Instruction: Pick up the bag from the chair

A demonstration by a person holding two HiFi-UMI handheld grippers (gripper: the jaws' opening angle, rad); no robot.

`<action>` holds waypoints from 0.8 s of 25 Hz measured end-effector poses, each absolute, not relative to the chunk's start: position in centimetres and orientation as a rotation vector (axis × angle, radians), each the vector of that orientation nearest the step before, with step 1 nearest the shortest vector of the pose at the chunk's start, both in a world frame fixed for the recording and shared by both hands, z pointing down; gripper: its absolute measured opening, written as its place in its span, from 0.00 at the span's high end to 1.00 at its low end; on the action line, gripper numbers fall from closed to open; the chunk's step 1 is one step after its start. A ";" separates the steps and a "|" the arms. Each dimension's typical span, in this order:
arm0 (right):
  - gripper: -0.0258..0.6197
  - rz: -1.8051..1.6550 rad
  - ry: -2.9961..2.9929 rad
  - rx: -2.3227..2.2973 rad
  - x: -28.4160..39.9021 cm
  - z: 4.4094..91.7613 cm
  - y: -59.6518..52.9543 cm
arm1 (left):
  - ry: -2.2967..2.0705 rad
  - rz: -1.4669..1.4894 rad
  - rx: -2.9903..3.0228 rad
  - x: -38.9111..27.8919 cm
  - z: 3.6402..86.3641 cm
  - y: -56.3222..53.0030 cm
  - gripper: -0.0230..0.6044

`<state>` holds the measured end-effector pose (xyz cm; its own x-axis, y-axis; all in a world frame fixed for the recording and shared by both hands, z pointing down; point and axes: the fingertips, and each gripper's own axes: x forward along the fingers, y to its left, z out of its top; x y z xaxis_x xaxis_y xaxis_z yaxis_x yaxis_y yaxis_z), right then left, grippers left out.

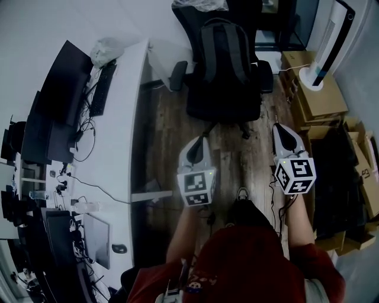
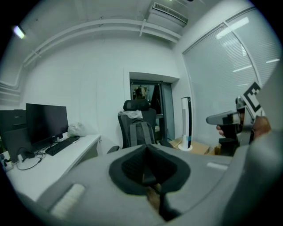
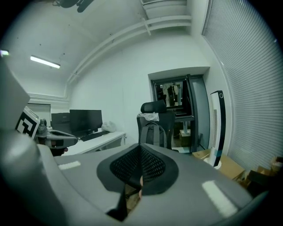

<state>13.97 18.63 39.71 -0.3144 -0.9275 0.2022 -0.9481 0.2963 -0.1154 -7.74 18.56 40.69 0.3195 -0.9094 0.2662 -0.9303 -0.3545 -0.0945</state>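
A dark grey backpack (image 1: 224, 52) with two lighter straps stands upright on the seat of a black office chair (image 1: 222, 100), leaning against its backrest. The backpack (image 2: 140, 132) shows straight ahead in the left gripper view, and the same backpack (image 3: 153, 133) shows in the right gripper view. My left gripper (image 1: 195, 150) hovers over the wooden floor short of the chair's base, its jaws together and holding nothing. My right gripper (image 1: 283, 137) is level with it, to the right of the chair's base, also shut and holding nothing. Both are well apart from the bag.
A white desk (image 1: 127, 118) runs along the left with monitors, a keyboard (image 1: 102, 89) and a pale bundle (image 1: 106, 50). Cardboard boxes (image 1: 320, 97) and a white tower fan (image 1: 328, 41) stand on the right. A light cloth (image 1: 198, 5) drapes over the chair's headrest.
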 end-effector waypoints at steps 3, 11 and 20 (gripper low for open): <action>0.96 0.351 -2.448 1.773 15.3 40.2 16.3 | -1.729 0.431 2.494 -6.3 40.5 16.1 0.97; 0.96 0.375 -2.464 1.776 18.5 40.3 10.3 | -1.748 0.452 2.500 -3.5 40.1 10.4 0.97; 0.96 0.346 -2.498 1.759 19.7 39.2 6.2 | -1.785 0.437 2.498 -2.1 39.1 6.6 0.97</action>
<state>19.71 6.15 39.21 -0.3437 -0.9211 0.1827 -0.9361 0.3206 -0.1444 -2.11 6.59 39.09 0.2979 -0.9212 0.2501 -0.9326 -0.3368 -0.1295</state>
